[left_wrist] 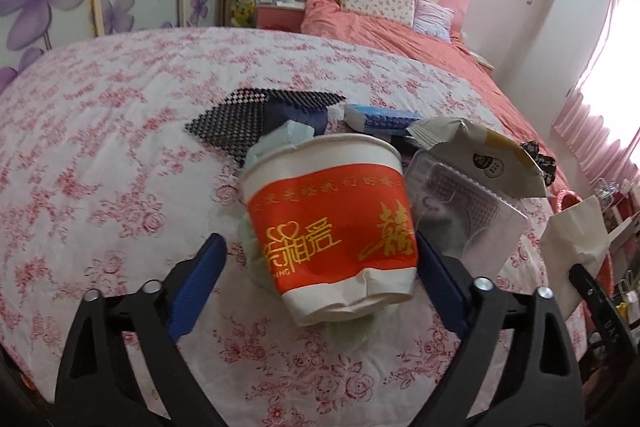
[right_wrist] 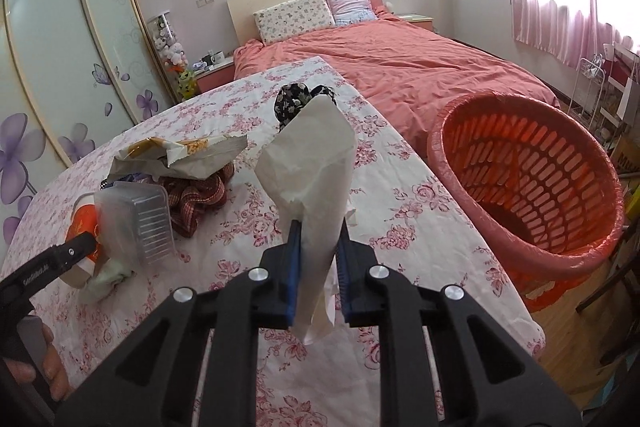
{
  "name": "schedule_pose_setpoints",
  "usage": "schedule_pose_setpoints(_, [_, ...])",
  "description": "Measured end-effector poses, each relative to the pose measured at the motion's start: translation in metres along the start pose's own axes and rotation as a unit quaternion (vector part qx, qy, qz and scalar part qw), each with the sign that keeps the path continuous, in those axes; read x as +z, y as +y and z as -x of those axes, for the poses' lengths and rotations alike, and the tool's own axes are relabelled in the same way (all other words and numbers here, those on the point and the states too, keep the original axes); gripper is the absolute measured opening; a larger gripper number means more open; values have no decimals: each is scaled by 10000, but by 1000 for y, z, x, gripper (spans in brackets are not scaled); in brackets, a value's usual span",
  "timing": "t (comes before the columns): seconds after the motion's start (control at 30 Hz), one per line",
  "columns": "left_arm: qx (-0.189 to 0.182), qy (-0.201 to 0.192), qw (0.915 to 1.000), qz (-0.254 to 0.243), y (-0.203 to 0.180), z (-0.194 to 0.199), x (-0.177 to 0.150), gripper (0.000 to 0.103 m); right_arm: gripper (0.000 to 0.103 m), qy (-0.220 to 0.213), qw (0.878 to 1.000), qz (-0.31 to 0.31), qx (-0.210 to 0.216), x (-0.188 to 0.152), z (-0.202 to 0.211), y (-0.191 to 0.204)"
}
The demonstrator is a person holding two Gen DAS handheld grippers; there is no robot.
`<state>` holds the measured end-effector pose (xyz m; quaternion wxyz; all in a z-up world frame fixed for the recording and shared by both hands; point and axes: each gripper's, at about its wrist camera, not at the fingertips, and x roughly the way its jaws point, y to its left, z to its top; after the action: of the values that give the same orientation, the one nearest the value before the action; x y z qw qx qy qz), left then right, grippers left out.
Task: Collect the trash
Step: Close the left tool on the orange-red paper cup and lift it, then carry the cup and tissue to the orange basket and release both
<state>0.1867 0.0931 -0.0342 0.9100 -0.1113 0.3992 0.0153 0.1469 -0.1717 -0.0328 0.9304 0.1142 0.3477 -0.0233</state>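
Observation:
A crumpled red-and-white paper cup (left_wrist: 332, 223) lies tilted on the floral tablecloth, on a pale green tissue (left_wrist: 352, 331). My left gripper (left_wrist: 320, 267) is open, its blue fingers on either side of the cup; the right finger is close to it. My right gripper (right_wrist: 318, 263) is shut on a white paper napkin (right_wrist: 312, 171) and holds it above the table; the napkin also shows in the left wrist view (left_wrist: 576, 247). A clear plastic tray (left_wrist: 460, 211) and an empty snack wrapper (left_wrist: 480, 151) lie beside the cup.
A red plastic basket (right_wrist: 532, 179) with a liner stands off the table's right edge. A black mesh mat (left_wrist: 256, 119), a blue tissue pack (left_wrist: 380, 119), a checked cloth (right_wrist: 200, 199) and a dark floral cloth (right_wrist: 296, 99) lie on the table. A bed stands behind.

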Motion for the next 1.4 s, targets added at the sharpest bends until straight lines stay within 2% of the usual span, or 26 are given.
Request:
schedule_pose_setpoints(0.07, [-126,58,9999,51,1,-2,0,76,17,-6,10000,-11,-17,0,1,-2])
schedule_pose_setpoints(0.33, [-170,-84,9998,-80,-3,8,-3,75,17,-100,9999,-11,-62,1,10,-3])
schedule_pose_setpoints(0.67, [-215,-632,9969,-412,-23,46,2,75,18,-459,9986,73,-241,3,37,-12])
schedule_pose_setpoints(0.83, [-485,-818,9933,-660,-49,65,1,75,18,-701,9966,82,-427,4,54,-24])
schedule_pose_setpoints(1.03, [-843,-955,9865,-1028,-87,74,-3,75,18,-1064,9906,43,-863,7,76,-48])
schedule_pose_setpoints(1.4, [-1462,-874,9727,-1574,-159,57,-12,75,18,-1282,9796,-551,-1447,16,88,-118])
